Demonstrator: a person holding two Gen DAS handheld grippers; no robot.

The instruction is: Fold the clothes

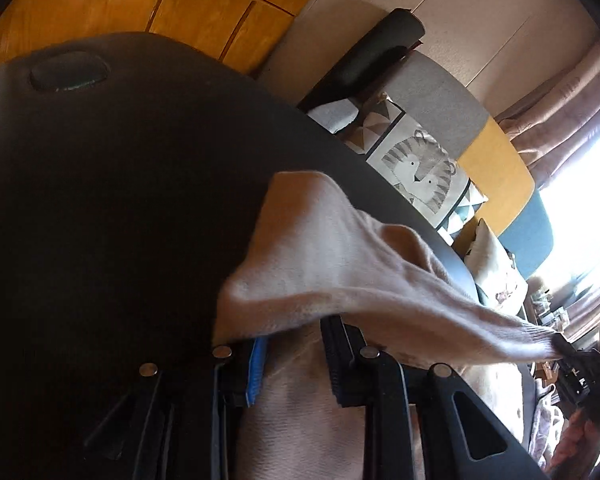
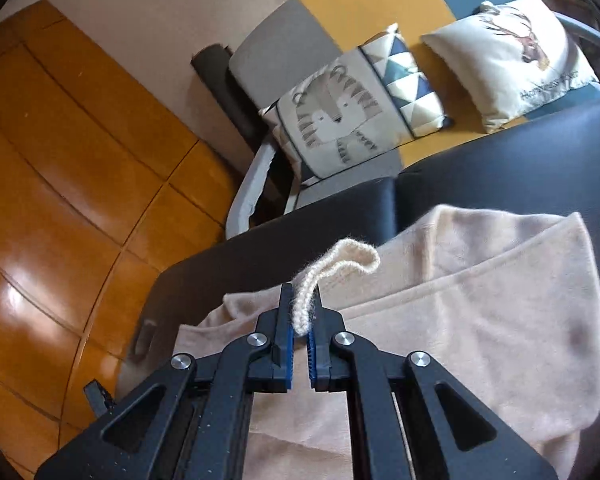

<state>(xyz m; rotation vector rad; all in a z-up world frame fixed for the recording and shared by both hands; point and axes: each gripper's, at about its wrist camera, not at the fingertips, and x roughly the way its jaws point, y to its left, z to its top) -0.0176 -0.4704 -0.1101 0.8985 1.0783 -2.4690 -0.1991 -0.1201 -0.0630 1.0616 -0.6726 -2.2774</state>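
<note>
Beyond the jaws, past the black bench (image 2: 500, 160), stands a patchwork sofa (image 2: 340, 12) in grey, yellow and blue with a tiger cushion (image 2: 332, 120) and a deer cushion (image 2: 512, 60). Glossy orange floor tiles (image 2: 60, 168) spread to their left. A bright window (image 1: 588, 200) with pink curtains (image 1: 560, 120) glares at their right.

garment: beige knit sweater (image 2: 460, 300) | crumpled on black table | ribbed edge lifted

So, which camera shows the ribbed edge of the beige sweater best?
The right wrist view: the ribbed edge stands sharp and close, pinched in the right gripper. The left wrist view shows it only far right, small and stretched, where the right gripper holds it.
</note>
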